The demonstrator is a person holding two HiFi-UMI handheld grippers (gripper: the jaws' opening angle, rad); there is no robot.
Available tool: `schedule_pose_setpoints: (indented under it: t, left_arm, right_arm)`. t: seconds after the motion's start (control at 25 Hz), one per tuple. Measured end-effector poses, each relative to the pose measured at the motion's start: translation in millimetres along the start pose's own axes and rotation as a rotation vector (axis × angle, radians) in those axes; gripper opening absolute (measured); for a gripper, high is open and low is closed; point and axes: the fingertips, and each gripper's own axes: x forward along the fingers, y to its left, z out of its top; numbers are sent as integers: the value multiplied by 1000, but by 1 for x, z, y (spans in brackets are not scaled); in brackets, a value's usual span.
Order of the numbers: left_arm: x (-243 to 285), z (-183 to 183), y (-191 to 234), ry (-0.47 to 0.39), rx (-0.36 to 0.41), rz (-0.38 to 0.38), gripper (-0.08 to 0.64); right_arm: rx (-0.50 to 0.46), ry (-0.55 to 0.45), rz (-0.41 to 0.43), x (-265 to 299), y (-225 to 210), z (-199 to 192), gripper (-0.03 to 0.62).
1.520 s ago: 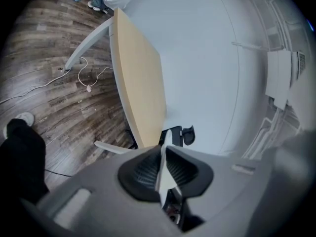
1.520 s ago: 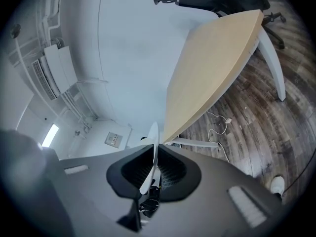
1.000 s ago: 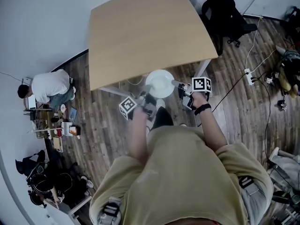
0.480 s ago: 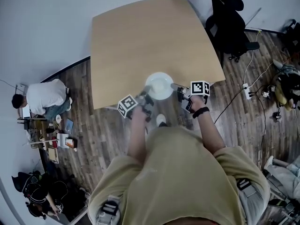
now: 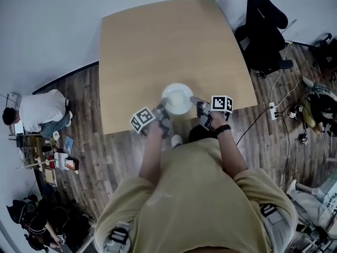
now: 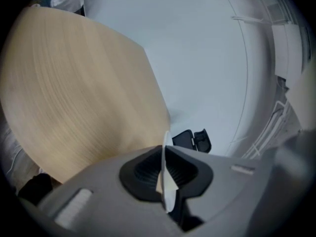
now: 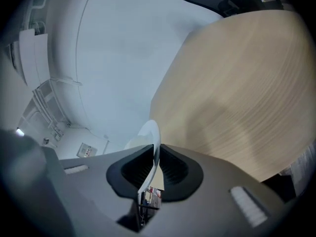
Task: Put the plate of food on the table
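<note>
A white round plate (image 5: pixel 177 97) hangs over the near edge of the light wooden table (image 5: pixel 158 46); whatever lies on it is too small to make out. My left gripper (image 5: pixel 162 111) is shut on the plate's near-left rim. My right gripper (image 5: pixel 197 103) is shut on its right rim. In the left gripper view the rim (image 6: pixel 165 191) shows edge-on, pinched between the black pads (image 6: pixel 143 174), with the tabletop (image 6: pixel 74 93) ahead. In the right gripper view the thin rim (image 7: pixel 154 137) is likewise clamped between the pads (image 7: pixel 173 169).
A black office chair (image 5: pixel 266 36) stands at the table's far right corner. A power strip with cables (image 5: pixel 274 109) lies on the wood floor to the right. A person in a white shirt (image 5: pixel 37 109) crouches at the left among clutter (image 5: pixel 52 162).
Both grippers have carried the plate forward. It was level with the table's near edge and now sits over the tabletop.
</note>
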Motion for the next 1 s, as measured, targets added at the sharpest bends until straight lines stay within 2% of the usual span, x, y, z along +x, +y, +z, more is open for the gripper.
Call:
schedule_pose_setpoints:
  t: [0.2,0.4,0.68,0.84,1.0]
  left_arm:
    - [31,5,17,18,-10,47,17]
    - [74,35,30,32,-16,89,17]
    - [142,79,27,75,149,186,35]
    - [175,100,31,91,196,220,40]
    - [206,114,33,101,208,239,41]
  right_arm:
    - [43,29,-38,13,-28,17,32]
    - [39,59,-50,47,-44,65,31]
    - [12,73,-82,83,-60,132,31]
    - [20,64,-100,101,-73,161,32]
    - [20,54,-131,112,-86,187,34]
